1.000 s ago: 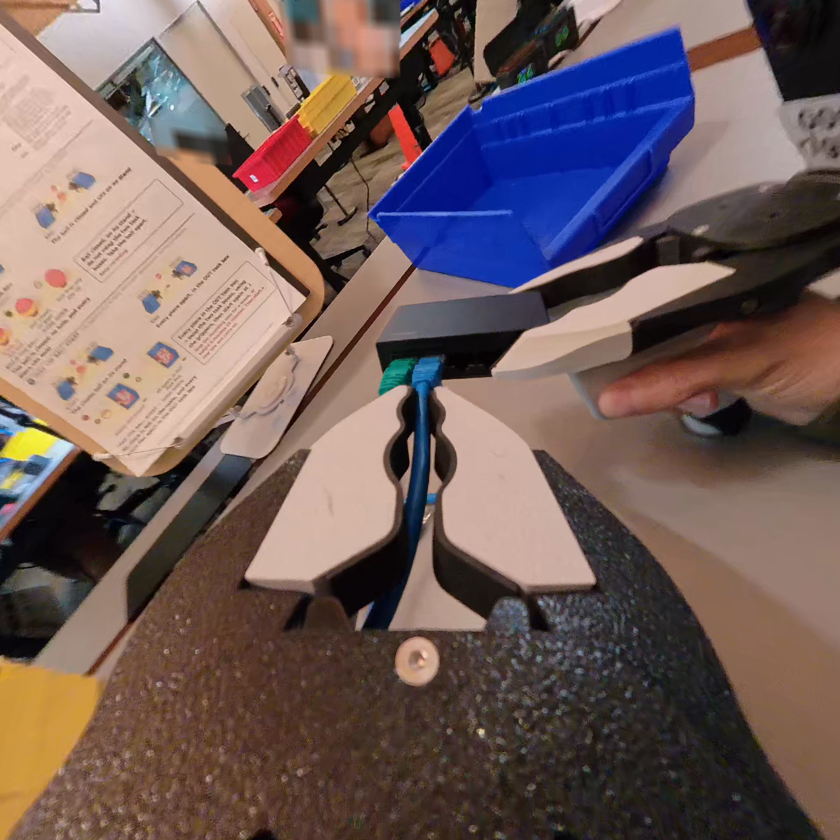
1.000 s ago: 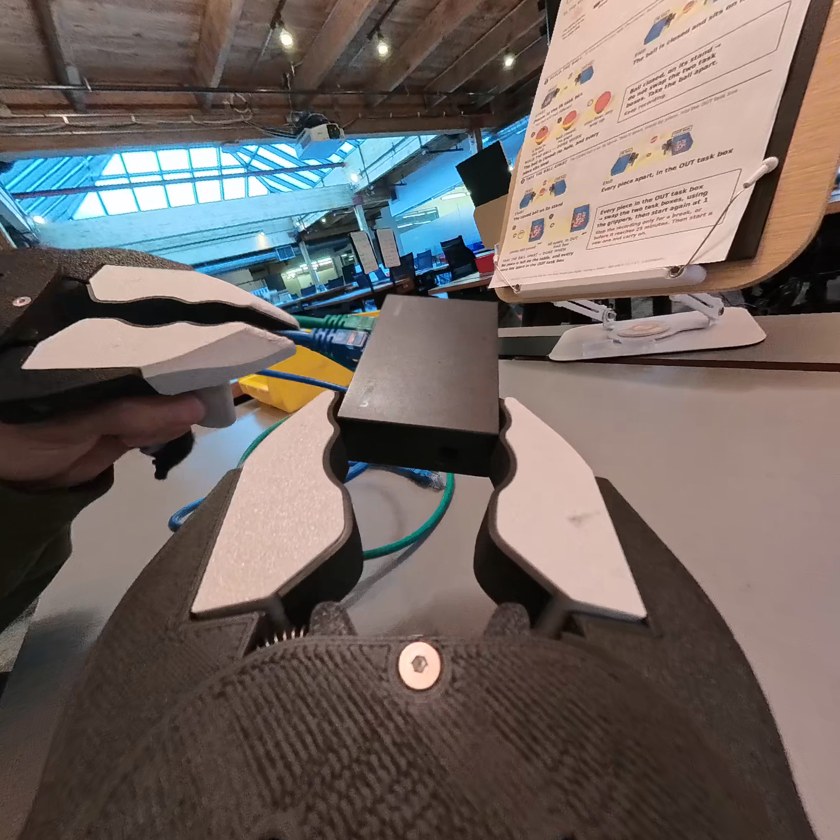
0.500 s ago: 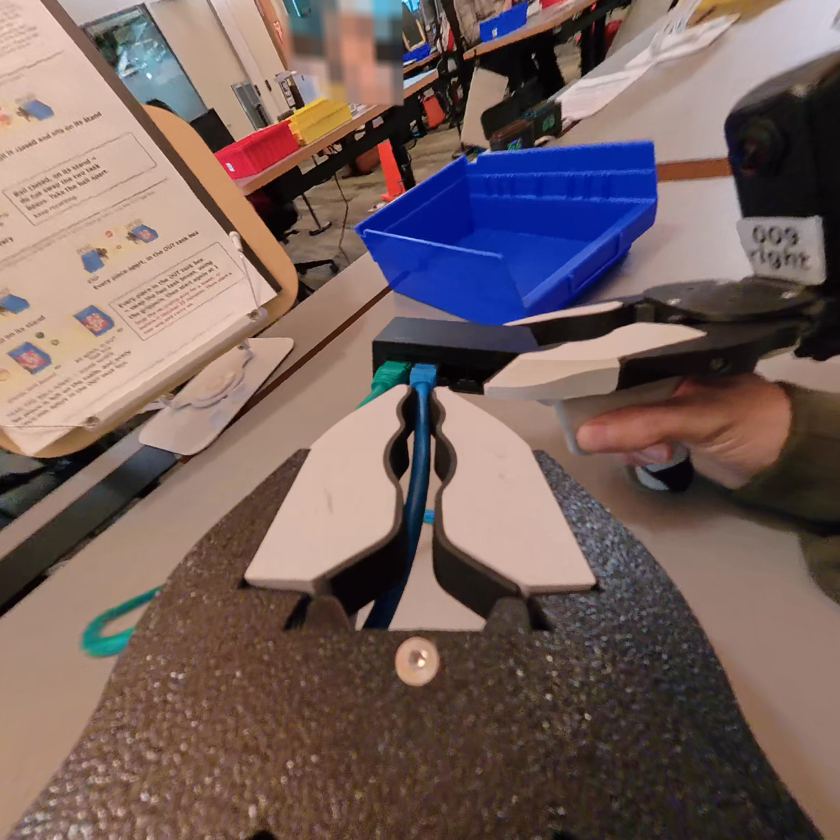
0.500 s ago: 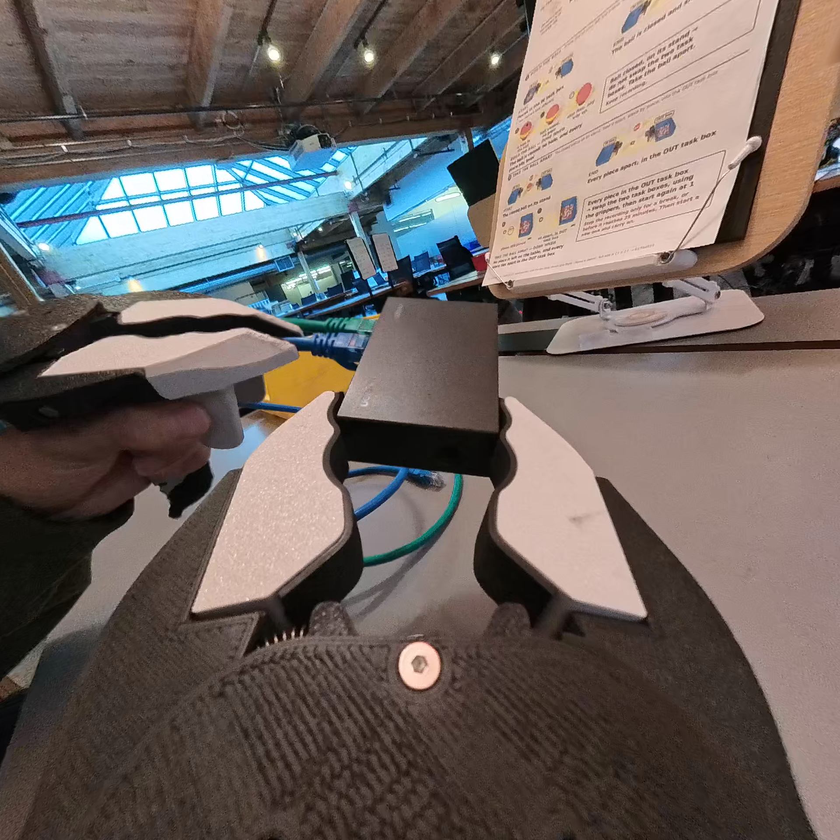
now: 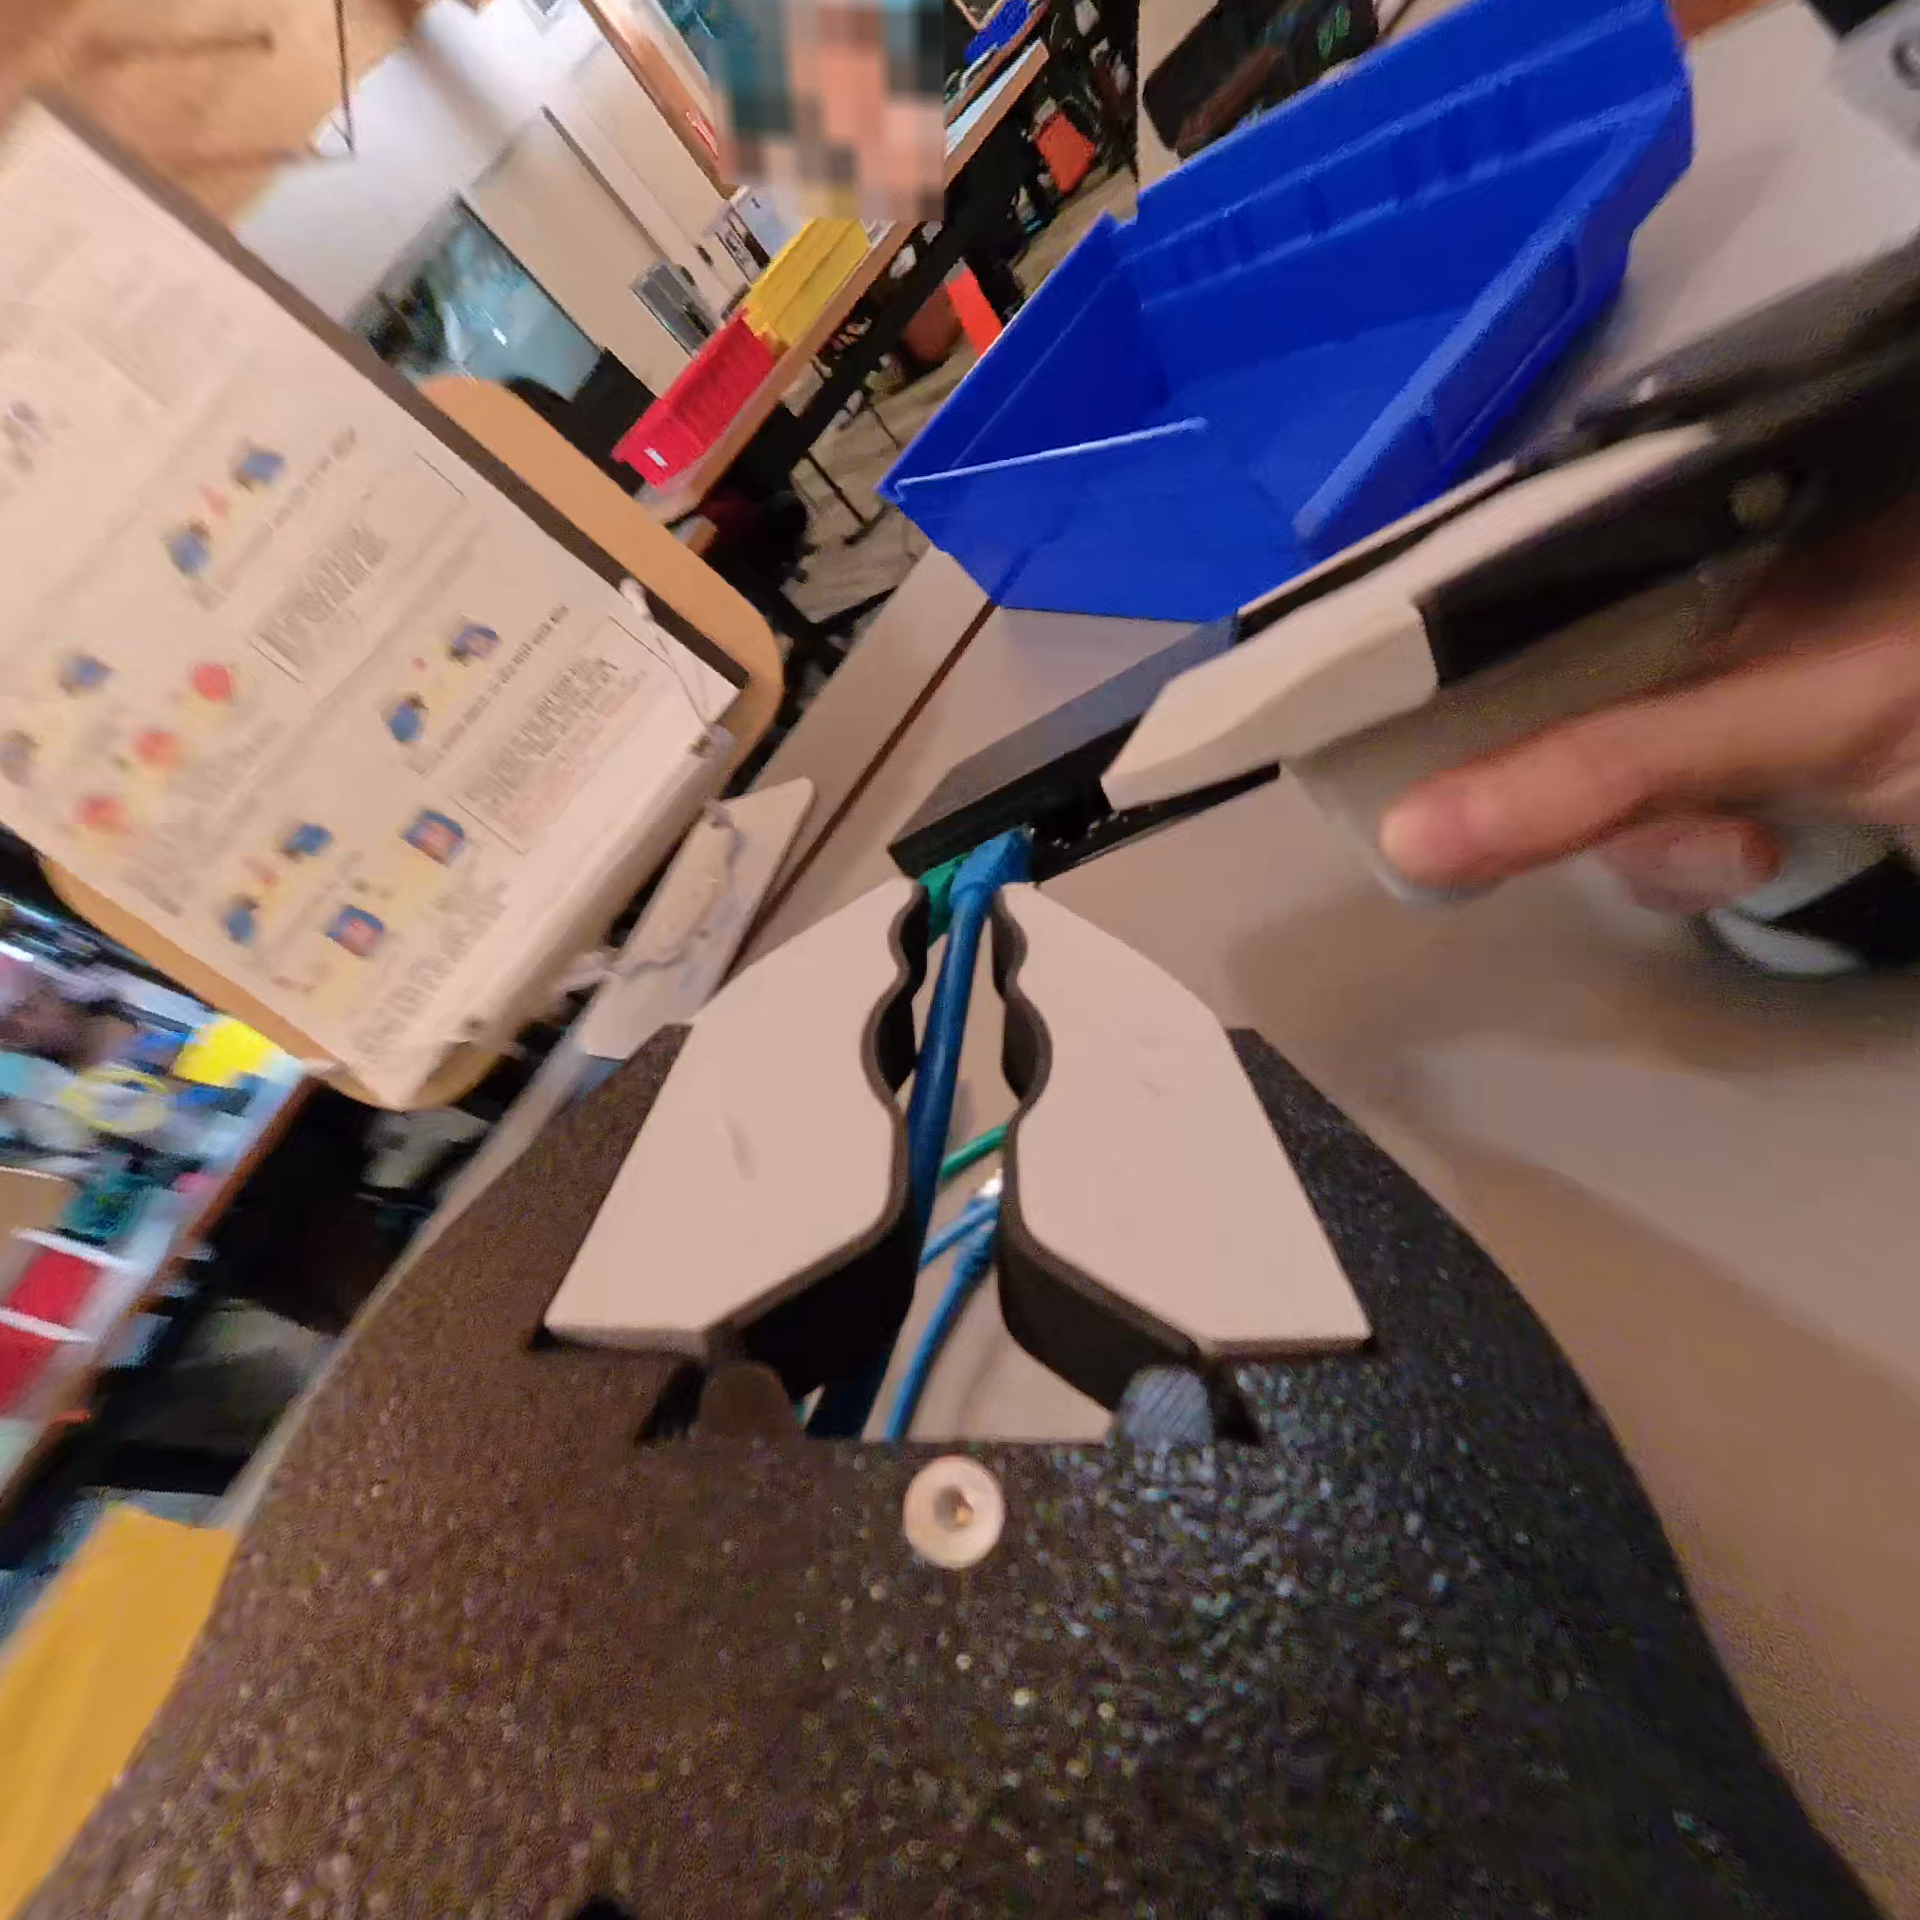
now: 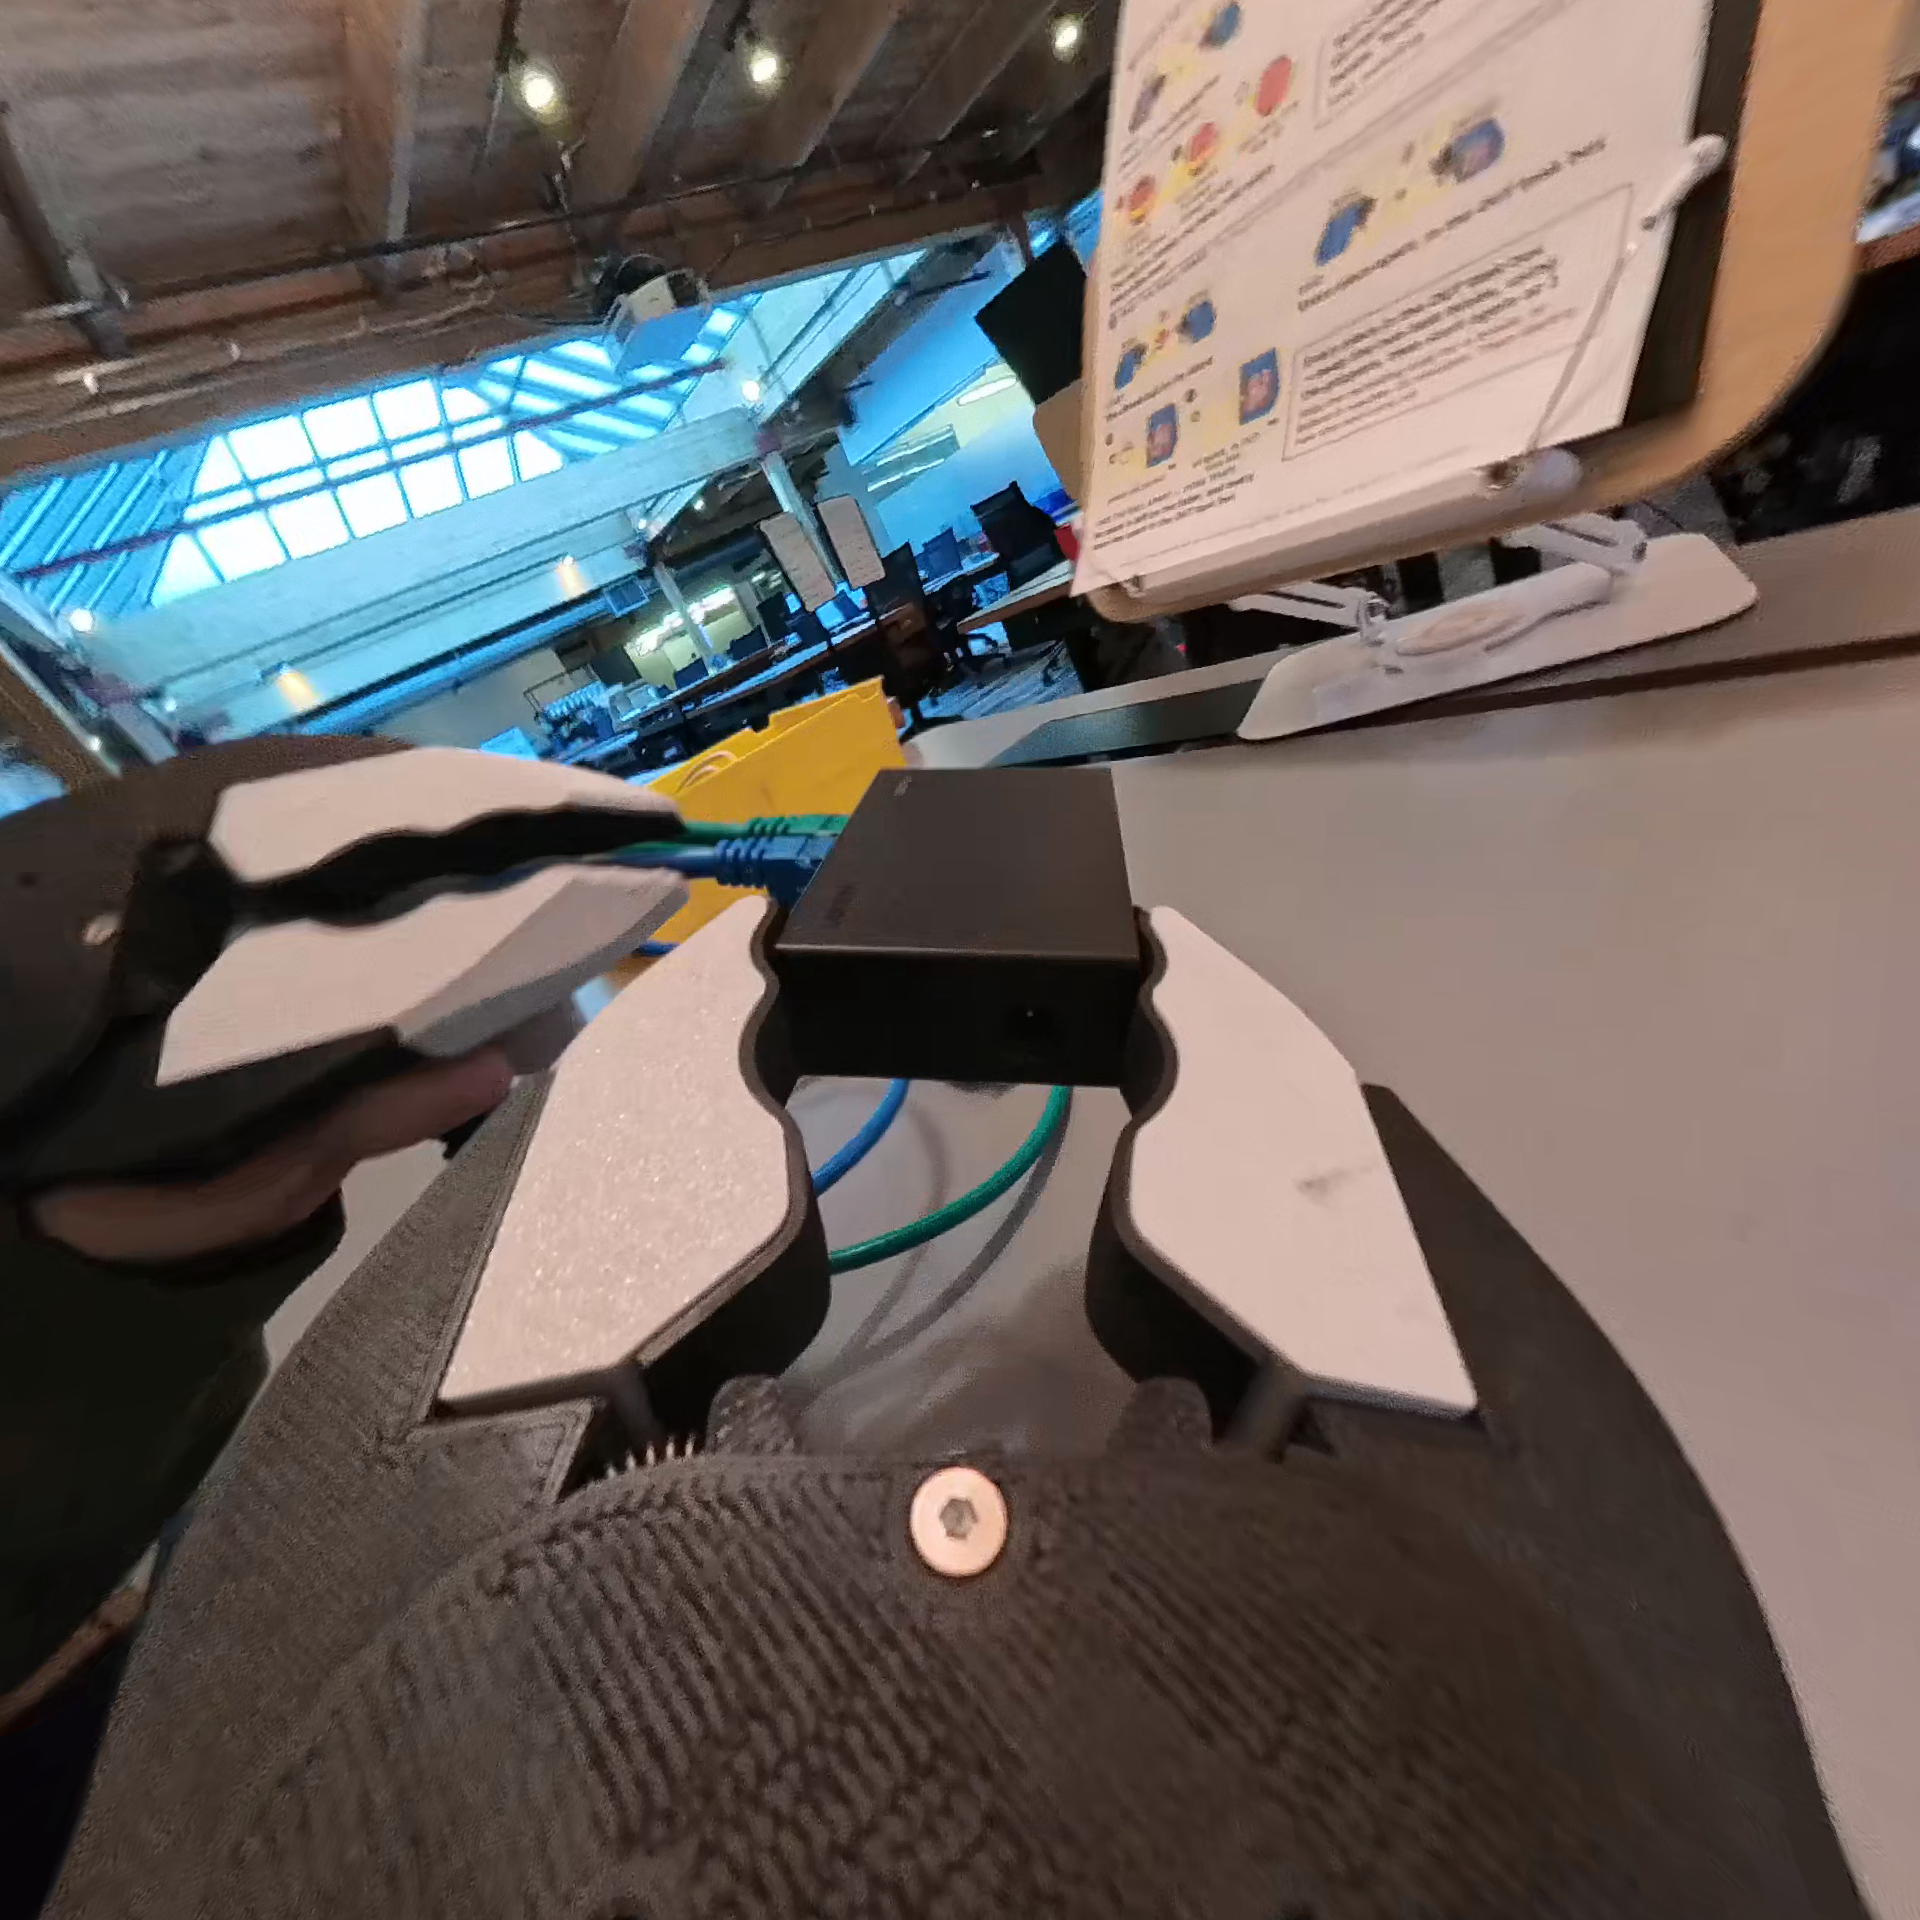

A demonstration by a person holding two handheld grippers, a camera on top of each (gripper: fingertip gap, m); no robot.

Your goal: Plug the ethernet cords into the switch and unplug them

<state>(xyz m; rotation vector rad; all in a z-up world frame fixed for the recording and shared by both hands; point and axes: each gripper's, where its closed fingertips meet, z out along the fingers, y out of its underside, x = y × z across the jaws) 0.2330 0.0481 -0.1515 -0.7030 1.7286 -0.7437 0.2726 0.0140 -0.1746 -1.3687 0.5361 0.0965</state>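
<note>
My right gripper (image 6: pixel 956 925) is shut on one end of the black switch (image 6: pixel 966 883) and holds it above the grey table (image 6: pixel 1558 987). The blue cord's plug (image 6: pixel 758 857) and the green cord's plug (image 6: pixel 779 826) sit in the switch's far side. In the left wrist view my left gripper (image 5: pixel 956 914) straddles the blue cord (image 5: pixel 951 997) just behind its plug. Its jaws stand slightly apart, and the cord leans on the left finger. The switch (image 5: pixel 1029 769) and right gripper (image 5: pixel 1278 707) show ahead. Both cords loop on the table below the switch.
A blue bin (image 5: pixel 1299 343) stands on the table behind the switch. A document stand with a printed sheet (image 5: pixel 312 675) sits at the table edge; its base (image 6: pixel 1507 634) shows in the right wrist view. A yellow bin (image 6: pixel 800 758) is beyond the left gripper.
Both grippers and the switch have swung and tilted together; the views are blurred. My left jaws have parted a little around the blue cord. Both plugs stay in the switch.
</note>
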